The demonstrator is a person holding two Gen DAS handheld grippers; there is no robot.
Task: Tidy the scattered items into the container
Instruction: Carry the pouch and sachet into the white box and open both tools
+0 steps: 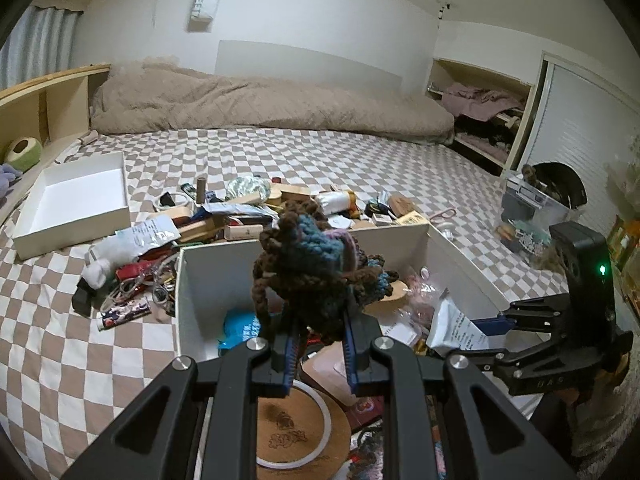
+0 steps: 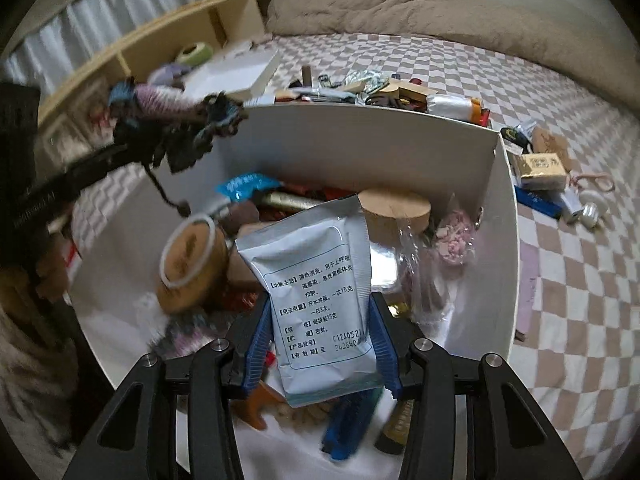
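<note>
- Left wrist view: the left gripper point(image 1: 320, 354) fills the lower middle of the frame, its jaws nearly closed on a knitted yarn piece point(image 1: 308, 264) of brown, teal and pink that stands up above the blue pads
- The yarn piece hangs over the white box point(image 1: 192, 300), the open container in the centre of the frame, which already holds a round cork coaster point(image 1: 296, 432), a blue packet point(image 1: 240, 328) and other small things
- At the right edge the right gripper point(image 1: 486, 334) reaches in with a silver sachet point(image 1: 452, 328) at its tips, over the right part of the box
- Beyond the box's far wall a pile of scattered items point(image 1: 256, 216) lies on the checkered bed point(image 1: 320, 152); a white lid point(image 1: 76, 204) sits empty at the left, and a beige duvet point(image 1: 256, 100) is bunched along the top
- Right wrist view: the right gripper point(image 2: 320, 354) has its jaws partly open and pressed on both edges of the silver sachet point(image 2: 320, 288), printed side to the camera, above the white box point(image 2: 496, 240)
- In the upper left, blurred, the left gripper's arm carries the yarn piece point(image 2: 176, 120) over the box's left rim
- More scattered items point(image 2: 400, 96) lie on the bed past the far wall and to the right
</note>
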